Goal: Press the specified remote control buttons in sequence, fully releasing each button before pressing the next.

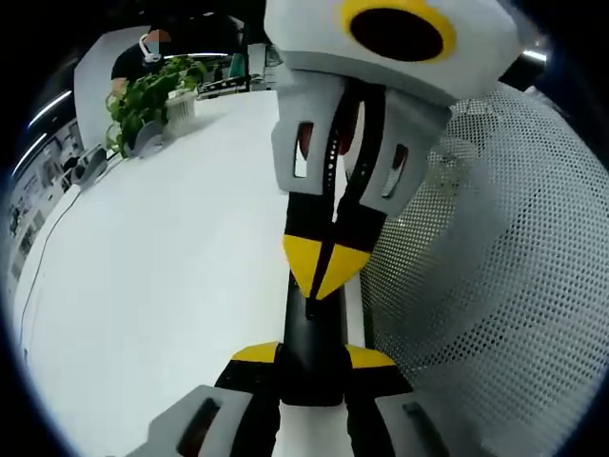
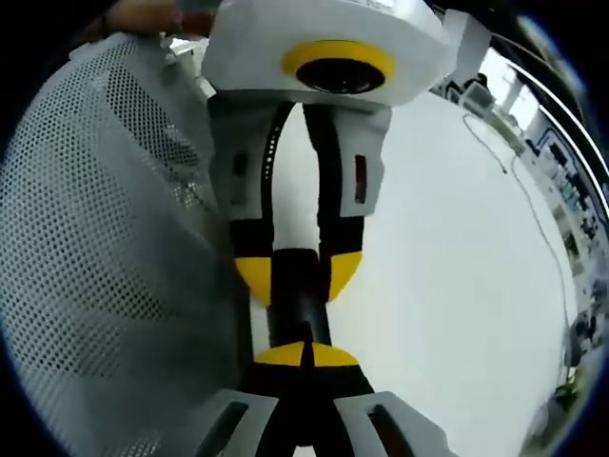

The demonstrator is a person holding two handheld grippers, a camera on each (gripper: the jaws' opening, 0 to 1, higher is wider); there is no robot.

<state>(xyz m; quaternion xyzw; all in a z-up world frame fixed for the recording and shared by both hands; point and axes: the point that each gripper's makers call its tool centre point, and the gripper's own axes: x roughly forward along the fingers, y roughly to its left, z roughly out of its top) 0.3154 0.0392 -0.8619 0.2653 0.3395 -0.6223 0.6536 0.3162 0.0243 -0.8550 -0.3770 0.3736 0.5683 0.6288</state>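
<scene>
A slim black remote control (image 1: 312, 335) is clamped between the yellow-tipped jaws of my left gripper (image 1: 314, 357), which is shut on its sides. My right gripper (image 1: 324, 267) reaches in from above, jaws shut together, its yellow point down on the far end of the remote. In the right gripper view, my right gripper (image 2: 304, 357) is shut with its tips meeting on the remote (image 2: 297, 319). The left gripper (image 2: 300, 271) faces it and holds the remote from the other end. The buttons are hidden.
A white table (image 1: 162, 276) lies under both grippers. A white perforated mesh surface (image 1: 495, 267) stands close beside them, also in the right gripper view (image 2: 95, 238). A potted green plant (image 1: 152, 95) sits at the table's far edge. A thin cable (image 2: 519, 190) runs across the table.
</scene>
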